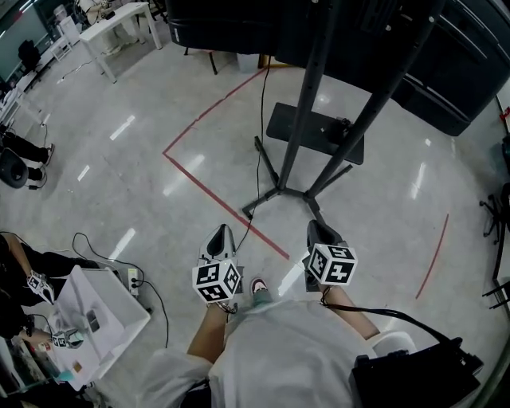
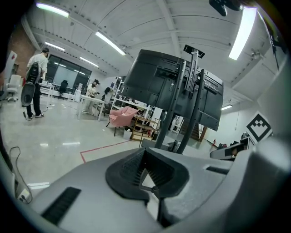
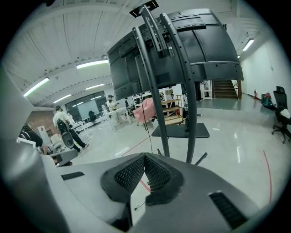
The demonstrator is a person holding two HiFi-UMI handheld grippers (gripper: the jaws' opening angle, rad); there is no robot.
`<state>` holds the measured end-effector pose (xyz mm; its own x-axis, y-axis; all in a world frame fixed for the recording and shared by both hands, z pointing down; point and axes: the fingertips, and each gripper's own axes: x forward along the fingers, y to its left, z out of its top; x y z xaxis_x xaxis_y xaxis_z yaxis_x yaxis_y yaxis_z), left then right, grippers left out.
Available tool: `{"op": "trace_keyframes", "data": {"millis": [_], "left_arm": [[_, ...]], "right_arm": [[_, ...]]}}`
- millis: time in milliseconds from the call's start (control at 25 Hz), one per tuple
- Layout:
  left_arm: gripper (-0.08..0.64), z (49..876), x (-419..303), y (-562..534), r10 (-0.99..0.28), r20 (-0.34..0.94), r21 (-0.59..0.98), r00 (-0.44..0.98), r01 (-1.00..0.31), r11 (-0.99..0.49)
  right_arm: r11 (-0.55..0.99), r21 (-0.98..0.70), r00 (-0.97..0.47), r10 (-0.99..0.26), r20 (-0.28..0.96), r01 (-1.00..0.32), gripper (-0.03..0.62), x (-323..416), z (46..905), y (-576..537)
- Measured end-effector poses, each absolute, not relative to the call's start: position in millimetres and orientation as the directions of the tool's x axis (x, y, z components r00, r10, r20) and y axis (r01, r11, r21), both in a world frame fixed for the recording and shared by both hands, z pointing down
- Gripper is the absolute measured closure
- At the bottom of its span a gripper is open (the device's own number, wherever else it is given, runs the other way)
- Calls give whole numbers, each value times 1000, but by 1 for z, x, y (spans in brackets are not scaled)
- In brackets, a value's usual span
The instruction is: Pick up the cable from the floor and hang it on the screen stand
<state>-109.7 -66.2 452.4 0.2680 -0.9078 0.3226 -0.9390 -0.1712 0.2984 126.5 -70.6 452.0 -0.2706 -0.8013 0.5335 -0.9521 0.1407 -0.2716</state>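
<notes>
Nearest the camera, the person's white-shirted torso (image 1: 295,351) fills the bottom of the head view, with one shoe (image 1: 258,287) showing on the pale glossy floor (image 1: 143,167) between the two forearms. The left gripper (image 1: 221,234) is held out low with its jaws clenched tip to tip on nothing. The right gripper (image 1: 319,231), level with it and well apart, is also clenched and empty. To the person's left sits a white box (image 1: 103,307) with a power strip (image 1: 132,279) beside it. The thin black cable (image 1: 256,171) has a loose end on the floor just beside the left gripper's tip. It crosses a red tape line (image 1: 231,209), passes the spread legs of the screen stand (image 1: 307,103) and runs on toward the dark screen (image 1: 239,24) above. A flat black base plate (image 1: 315,131) lies behind the stand's two slanted poles. Farther off stands a white table (image 1: 119,28), and in the gripper views people stand at desks across the hall.
</notes>
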Motion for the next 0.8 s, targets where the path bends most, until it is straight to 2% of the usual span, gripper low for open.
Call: {"op": "trace_keyframes", "data": {"millis": [280,480,680,800], "left_arm": [[560,471,-103,-80,-890,385,286,245,-948,-137],[560,514,-105,-85,-876,444,293,191,-954,-60],[560,600,-107,-93,-850,513,273,121,-961,29],[561,675,-98,-109,-843,523,272,124,-962,27]], "right_arm": [[151,-299,-304,-761,574,-942,575,125,475,-103],[231,-282,-358,-729,584,-931,575,123,513,-139],[333,-252,-417,-696,585,-909,575,114,586,-181],[391,-231,-450,-688,570,-891,575,113,642,-208]]}}
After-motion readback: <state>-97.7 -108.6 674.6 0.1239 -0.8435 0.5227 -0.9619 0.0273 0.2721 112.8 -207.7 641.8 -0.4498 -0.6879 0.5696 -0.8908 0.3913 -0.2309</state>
